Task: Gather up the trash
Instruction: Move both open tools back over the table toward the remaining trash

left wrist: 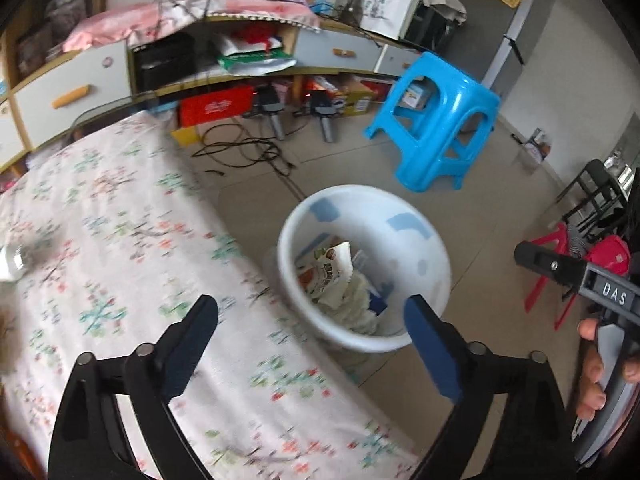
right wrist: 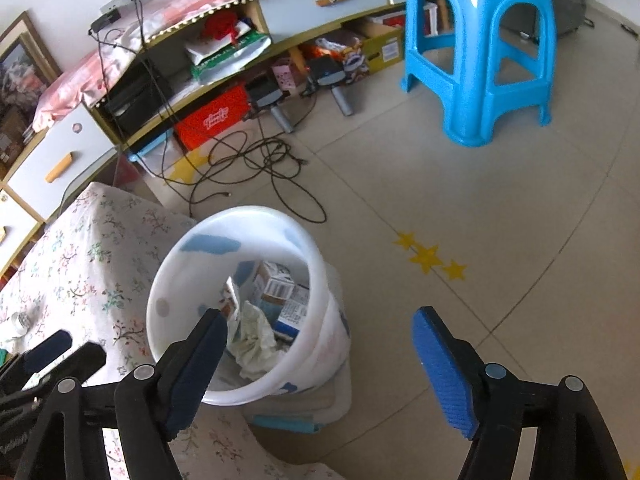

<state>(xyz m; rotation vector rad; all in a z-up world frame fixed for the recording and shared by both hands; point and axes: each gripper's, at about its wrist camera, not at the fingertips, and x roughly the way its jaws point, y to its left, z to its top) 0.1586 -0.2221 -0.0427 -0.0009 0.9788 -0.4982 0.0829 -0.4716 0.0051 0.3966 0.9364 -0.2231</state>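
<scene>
Here, from the left wrist, your left hand-held gripper (left wrist: pixel 310 314) hangs released and empty over the worktop (left wrist: pixel 120 208) edge; the white bin (left wrist: pixel 362 208) on the floor just beside it holds a crumpled wrapper (left wrist: pixel 330 270), light and soft, best pinched at a raised fold. From the right wrist, your right hand-held gripper (right wrist: pixel 316 326) is spread too, empty, above cartons (right wrist: pixel 276 284) and tissue (right wrist: pixel 254 338).

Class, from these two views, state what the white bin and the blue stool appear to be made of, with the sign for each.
White bin: probably thin plastic, since light shows through its wall. Blue stool: likely moulded plastic, glossy, with bright highlights on its seat and legs.
</scene>
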